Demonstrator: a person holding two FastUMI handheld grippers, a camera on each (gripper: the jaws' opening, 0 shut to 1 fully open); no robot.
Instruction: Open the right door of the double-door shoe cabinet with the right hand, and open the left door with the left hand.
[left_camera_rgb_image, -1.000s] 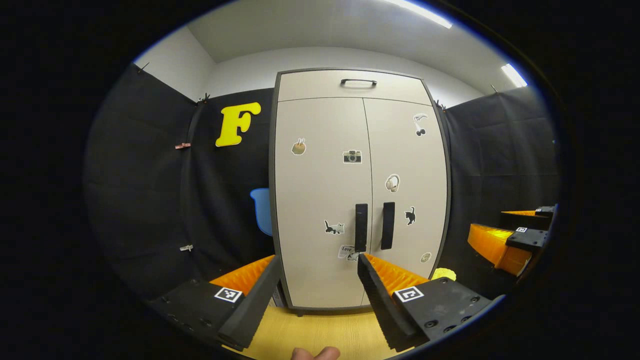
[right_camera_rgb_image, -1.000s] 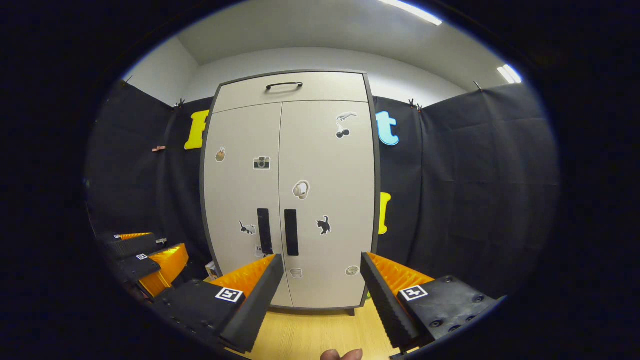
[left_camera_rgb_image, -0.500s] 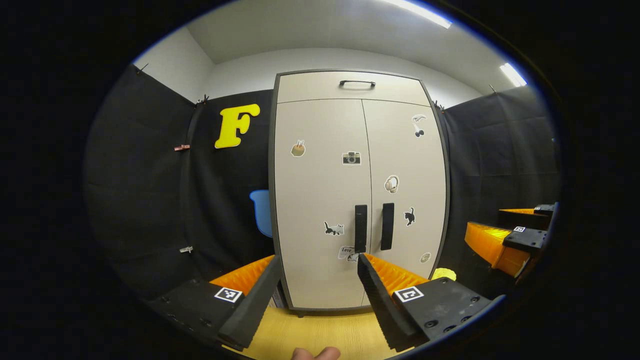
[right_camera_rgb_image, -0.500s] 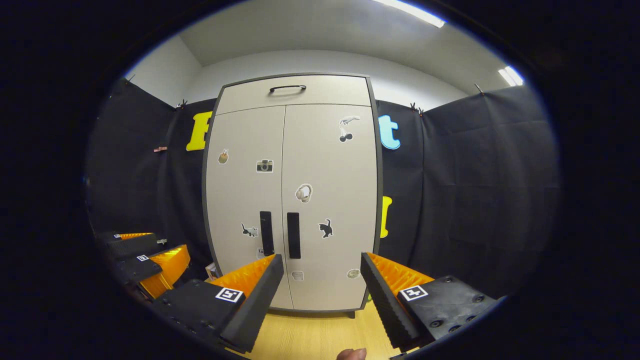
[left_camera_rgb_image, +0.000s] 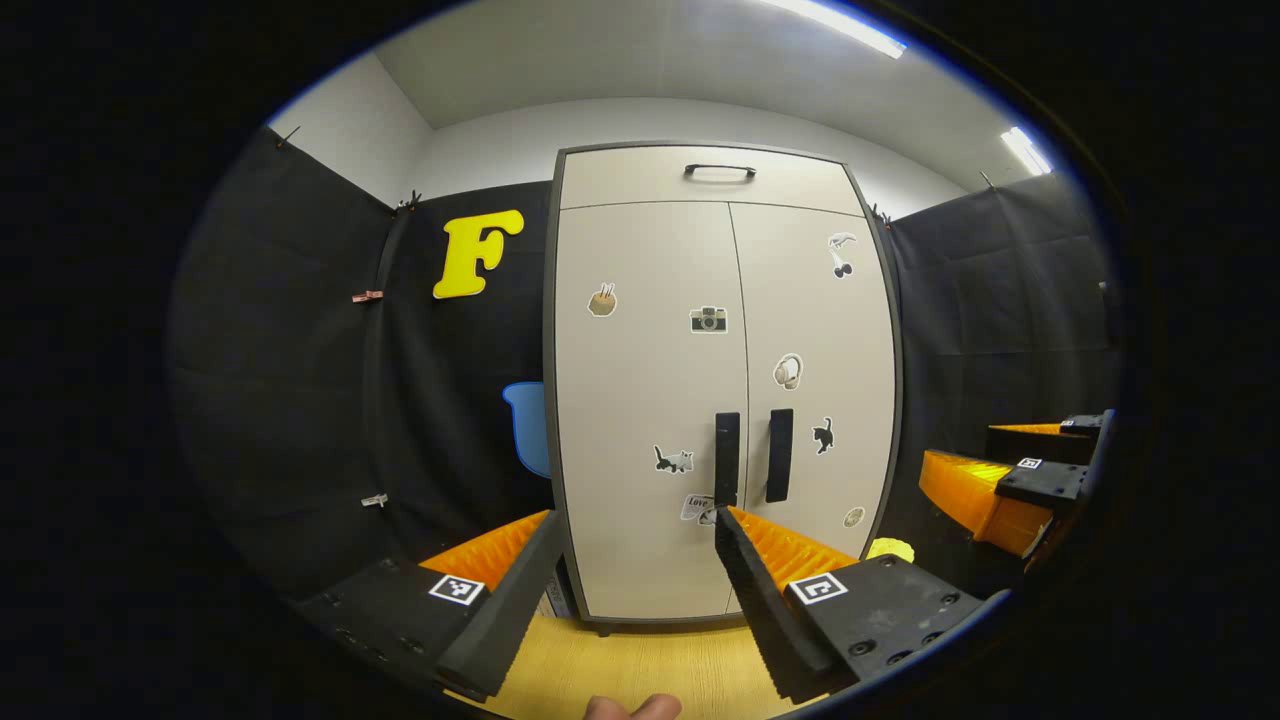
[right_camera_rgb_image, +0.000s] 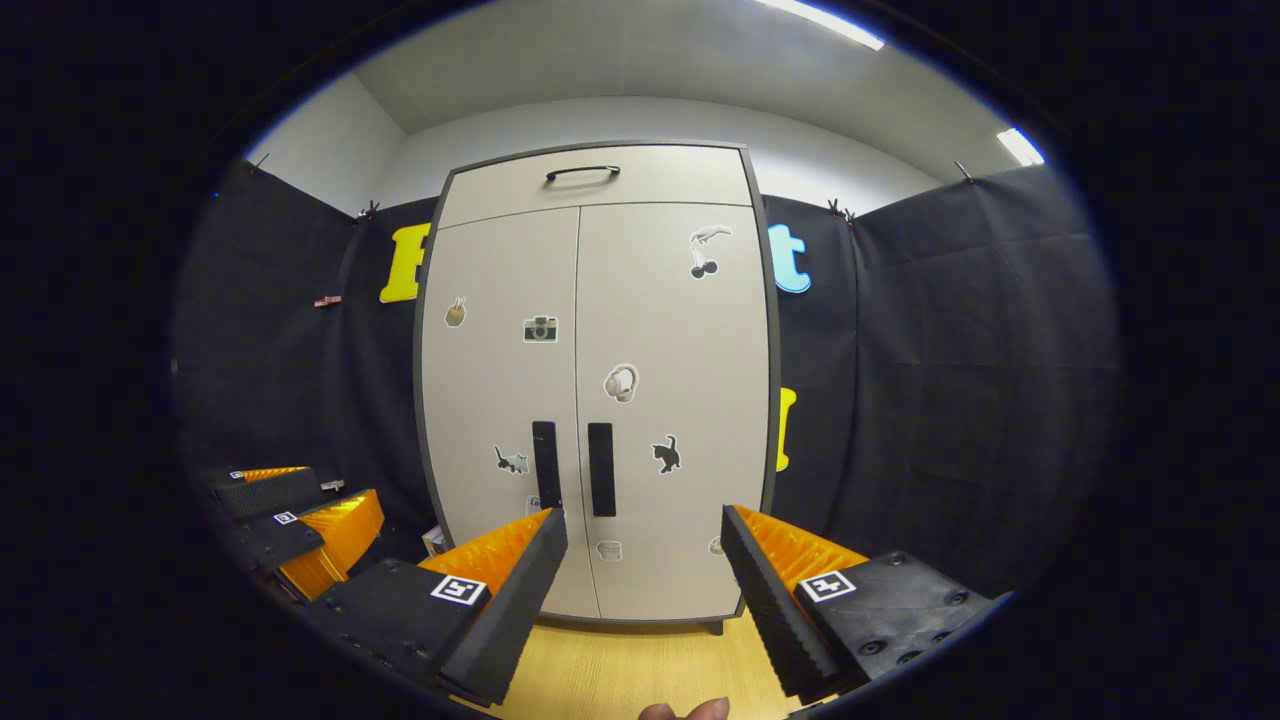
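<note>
Shoe cabinet stands upright on the wooden floor against the booth wall, both doors closed, contents not visible. Left door and right door meet at a centre seam, a dark vertical handle on each: left handle, right handle. Left tongs and right tongs are spread wide, holding nothing, well short of the cabinet.

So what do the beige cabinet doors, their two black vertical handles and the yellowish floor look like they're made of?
Beige cabinet doors: probably laminated board, going by the flat, matte, grainless face carrying stickers. Black vertical handles: matte bars, plastic or coated metal; the pictures cannot tell which. Yellowish floor: wood or wood-look laminate, with fine straight grain lines.
</note>
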